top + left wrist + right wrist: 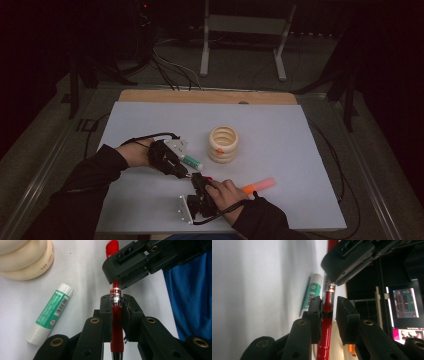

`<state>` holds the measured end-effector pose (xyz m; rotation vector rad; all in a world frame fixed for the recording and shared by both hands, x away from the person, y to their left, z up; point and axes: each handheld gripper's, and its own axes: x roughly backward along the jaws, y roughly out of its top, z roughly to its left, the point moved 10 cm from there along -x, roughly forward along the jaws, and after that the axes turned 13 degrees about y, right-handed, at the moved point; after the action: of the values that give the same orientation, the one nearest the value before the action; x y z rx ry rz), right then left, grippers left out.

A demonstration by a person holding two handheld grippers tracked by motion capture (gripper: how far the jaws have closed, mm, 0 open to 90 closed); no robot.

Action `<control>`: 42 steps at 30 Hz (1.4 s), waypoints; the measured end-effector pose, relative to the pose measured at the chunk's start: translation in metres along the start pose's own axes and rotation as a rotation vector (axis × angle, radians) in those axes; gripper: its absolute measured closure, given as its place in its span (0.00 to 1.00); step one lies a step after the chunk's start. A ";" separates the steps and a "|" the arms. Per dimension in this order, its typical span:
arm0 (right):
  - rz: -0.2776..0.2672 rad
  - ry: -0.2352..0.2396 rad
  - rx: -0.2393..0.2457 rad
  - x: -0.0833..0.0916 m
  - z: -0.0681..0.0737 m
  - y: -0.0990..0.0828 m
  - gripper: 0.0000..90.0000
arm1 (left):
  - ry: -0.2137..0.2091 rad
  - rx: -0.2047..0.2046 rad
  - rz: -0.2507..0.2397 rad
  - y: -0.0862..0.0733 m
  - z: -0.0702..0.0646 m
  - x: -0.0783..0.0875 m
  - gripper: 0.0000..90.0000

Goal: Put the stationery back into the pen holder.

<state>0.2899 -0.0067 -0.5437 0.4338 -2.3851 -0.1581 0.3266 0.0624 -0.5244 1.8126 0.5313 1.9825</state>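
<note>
Dim room, white table, ribbed cream cup at centre. Left gripper and right gripper both pinched one red pen, held just above the table near a glue stick. Uneven pull could snap the slim glossy barrel.

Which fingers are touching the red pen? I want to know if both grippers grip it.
Touching, both. In the left gripper view the left gripper clamps the red pen; the right gripper closes on its far end.
</note>
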 end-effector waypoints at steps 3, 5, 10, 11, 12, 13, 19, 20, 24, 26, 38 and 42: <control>0.004 -0.006 0.005 0.000 -0.001 0.000 0.88 | -0.003 0.018 -0.004 0.000 0.001 0.001 0.89; 0.004 -0.003 0.012 0.001 -0.002 0.000 0.88 | -0.015 0.041 -0.007 0.000 0.000 0.002 0.89; 0.007 -0.001 0.018 0.002 -0.002 0.000 0.89 | -0.018 0.042 -0.027 0.000 0.000 0.002 0.89; 0.000 0.001 0.010 0.003 -0.002 0.000 0.89 | -0.009 0.041 -0.049 0.001 0.001 0.003 0.87; 0.003 0.003 0.007 0.003 -0.003 -0.001 0.89 | -0.018 0.055 -0.062 0.002 0.001 0.004 0.82; 0.002 0.004 0.000 0.003 -0.004 -0.001 0.89 | -0.016 0.057 -0.075 0.002 0.001 0.004 0.73; -0.018 0.023 -0.040 0.007 -0.008 -0.005 0.89 | 0.143 0.147 -0.200 0.009 0.016 0.015 0.44; -0.021 0.025 -0.047 0.008 -0.008 -0.006 0.89 | 0.169 0.166 -0.220 0.009 0.020 0.018 0.41; -0.046 0.059 -0.110 0.011 -0.009 -0.011 0.89 | 0.234 0.243 -0.285 0.007 0.030 0.027 0.23; -0.065 0.089 -0.155 0.013 -0.010 -0.014 0.89 | 0.257 0.279 -0.326 0.005 0.034 0.032 0.15; -0.314 0.326 -0.596 0.031 -0.037 -0.028 0.89 | 0.396 0.408 -0.460 -0.024 0.043 0.056 0.00; -0.392 0.361 -0.707 0.037 -0.051 -0.032 0.89 | 0.420 0.413 -0.484 -0.028 0.037 0.056 0.00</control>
<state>0.3062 -0.0495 -0.4893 0.5200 -1.7205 -0.9741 0.3599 0.1159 -0.4888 1.2743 1.4492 1.9902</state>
